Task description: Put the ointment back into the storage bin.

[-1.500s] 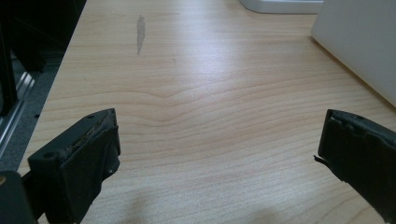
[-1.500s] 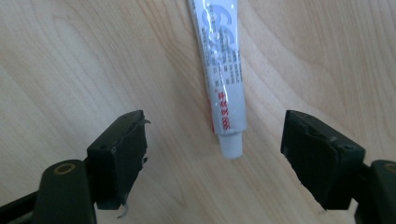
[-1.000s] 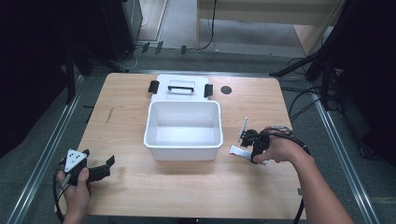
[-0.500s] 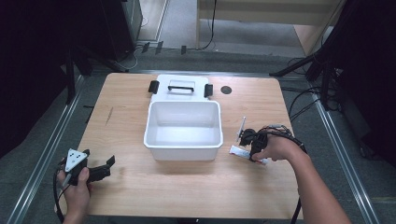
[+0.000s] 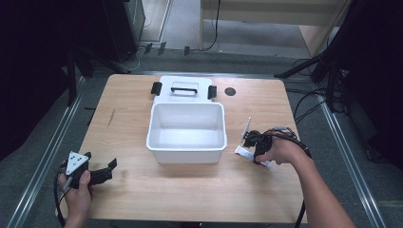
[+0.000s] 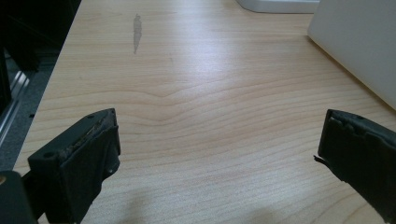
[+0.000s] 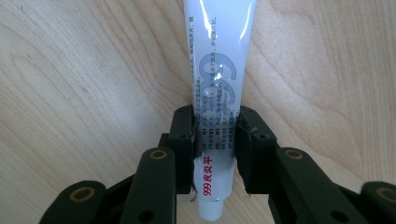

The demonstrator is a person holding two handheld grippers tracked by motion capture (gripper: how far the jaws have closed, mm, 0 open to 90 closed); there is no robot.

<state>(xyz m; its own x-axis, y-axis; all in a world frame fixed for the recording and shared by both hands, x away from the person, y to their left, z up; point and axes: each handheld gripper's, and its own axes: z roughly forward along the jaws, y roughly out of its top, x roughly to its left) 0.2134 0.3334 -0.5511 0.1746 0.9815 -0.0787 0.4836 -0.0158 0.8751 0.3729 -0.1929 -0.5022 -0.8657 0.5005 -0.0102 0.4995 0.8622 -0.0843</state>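
Observation:
A white ointment tube (image 7: 222, 65) with blue and red print lies flat on the wooden table (image 5: 199, 194), right of the bin. My right gripper (image 7: 215, 122) points down at it; its jaws have just been closing and now both pads press on the tube's sides near the cap end. In the high view the right gripper (image 5: 253, 142) covers the middle of the tube (image 5: 240, 151). My left gripper (image 5: 110, 169) rests at the table's near left corner. Its jaws stand wide apart, open, with only bare wood between the left gripper (image 6: 219, 154) fingertips.
An empty white bin (image 5: 186, 153) stands mid-table, its wall (image 6: 357, 44) off to the left gripper's right. A white lid (image 5: 183, 88) with a black handle and black latches lies behind it. A thin pale strip (image 5: 247, 126) stands by the right gripper. A dark round hole (image 5: 230, 91) marks the far right.

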